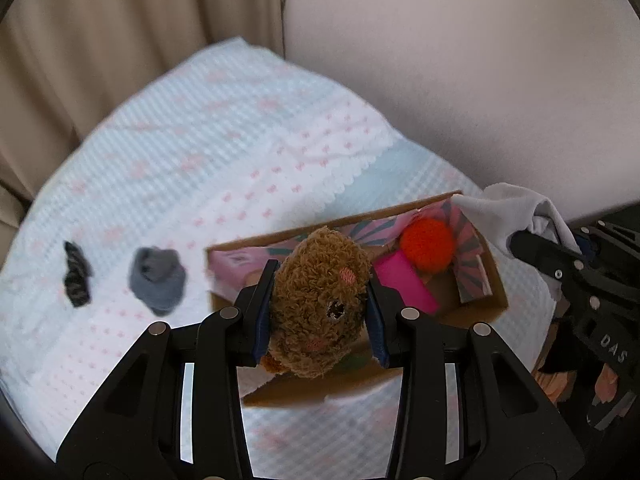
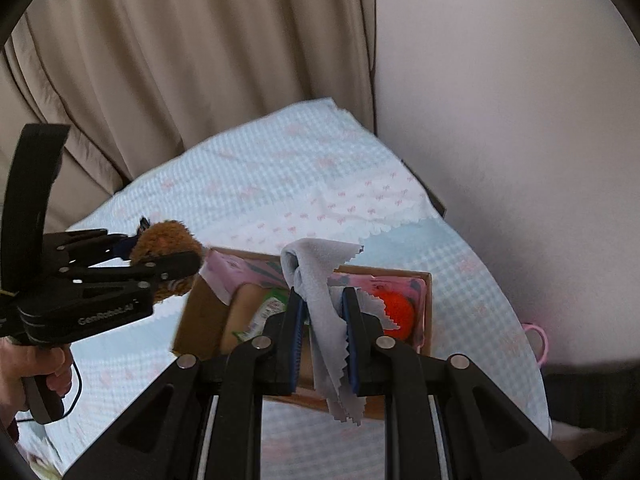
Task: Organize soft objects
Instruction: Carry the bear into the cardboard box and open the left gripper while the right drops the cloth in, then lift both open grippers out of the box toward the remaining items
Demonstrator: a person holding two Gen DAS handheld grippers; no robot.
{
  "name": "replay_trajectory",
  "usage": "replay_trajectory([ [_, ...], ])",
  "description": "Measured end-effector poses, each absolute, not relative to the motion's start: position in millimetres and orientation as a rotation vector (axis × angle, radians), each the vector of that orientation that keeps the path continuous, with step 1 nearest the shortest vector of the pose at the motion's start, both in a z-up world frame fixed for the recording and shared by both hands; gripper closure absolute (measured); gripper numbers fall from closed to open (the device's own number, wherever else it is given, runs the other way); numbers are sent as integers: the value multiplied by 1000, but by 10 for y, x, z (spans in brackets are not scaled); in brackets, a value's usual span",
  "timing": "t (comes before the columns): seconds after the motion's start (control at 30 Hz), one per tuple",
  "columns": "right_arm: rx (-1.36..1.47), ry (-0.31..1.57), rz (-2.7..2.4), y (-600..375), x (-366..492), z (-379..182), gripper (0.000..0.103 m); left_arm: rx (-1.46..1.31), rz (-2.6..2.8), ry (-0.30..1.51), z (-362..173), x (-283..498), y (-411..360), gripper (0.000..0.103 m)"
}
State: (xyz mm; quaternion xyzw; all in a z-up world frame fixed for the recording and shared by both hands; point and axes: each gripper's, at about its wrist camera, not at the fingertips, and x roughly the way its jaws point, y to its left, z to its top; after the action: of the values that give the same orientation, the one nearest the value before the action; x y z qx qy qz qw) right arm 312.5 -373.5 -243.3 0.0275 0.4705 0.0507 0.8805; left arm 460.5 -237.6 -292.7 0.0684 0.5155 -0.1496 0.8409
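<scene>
Blue blanket (image 1: 240,128): grey sock (image 1: 158,280), cardboard box (image 1: 496,284).

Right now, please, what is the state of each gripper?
Left gripper: closed on the brown plush toy.
Right gripper: closed on the grey cloth.

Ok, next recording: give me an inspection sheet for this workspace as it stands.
Surface: pale blue checked bedspread with pink bows.
Job's things: cardboard box holding an orange pompom and a pink block; brown plush toy; grey cloth.
Clutter: rolled grey sock and dark striped piece lying apart on the bedspread.
Grippers: left gripper jaws shut on the plush toy; right gripper jaws shut on the grey cloth, both above the box.
Cables: thin black lead under the left handle.
Surroundings: beige curtain, plain wall.
</scene>
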Motion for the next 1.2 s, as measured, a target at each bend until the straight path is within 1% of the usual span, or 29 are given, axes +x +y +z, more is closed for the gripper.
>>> replay_trajectory([
  [0.1, 47, 1023, 148, -3847, 3291, -2723, 86, 154, -282, 1148, -3233, 4783, -2507, 67],
  [0.3, 46, 1093, 229, -3919, 3406, -3185, 86, 156, -224, 1233, -3639, 4967, -2575, 67],
  [0.47, 13, 1138, 301, -3870, 3371, -3410, 86, 194, -203, 1263, -3775, 5010, -2669, 67],
  [0.53, -1, 1148, 330, -3845, 3353, -3474, 86, 229, -175, 1261, -3774, 5051, -2713, 57],
  [0.57, -8, 1155, 342, -3831, 3347, -3504, 86, 234, -173, 1259, -3765, 5063, -2720, 41],
  [0.6, -17, 1162, 350, -3818, 3340, -3536, 84, 238, -175, 1254, -3747, 5076, -2725, 7],
  [0.63, -30, 1166, 361, -3787, 3324, -3570, 72, 239, -176, 1248, -3735, 5082, -2720, 1],
  [0.67, -37, 1163, 373, -3775, 3302, -3590, 44, 237, -179, 1232, -3701, 5074, -2709, 0],
  [0.7, -41, 1159, 390, -3760, 3275, -3606, 27, 235, -180, 1227, -3682, 5073, -2698, 0],
  [0.73, -36, 1154, 413, -3755, 3244, -3627, 0, 231, -177, 1226, -3668, 5074, -2679, 0],
  [0.93, -39, 1162, 417, -3761, 3154, -3716, 0, 237, -164, 1234, -3618, 5027, -2566, 0],
  [1.2, -31, 1113, 380, -3806, 3105, -3494, 0, 229, -170, 1206, -3450, 4868, -2504, 0],
])
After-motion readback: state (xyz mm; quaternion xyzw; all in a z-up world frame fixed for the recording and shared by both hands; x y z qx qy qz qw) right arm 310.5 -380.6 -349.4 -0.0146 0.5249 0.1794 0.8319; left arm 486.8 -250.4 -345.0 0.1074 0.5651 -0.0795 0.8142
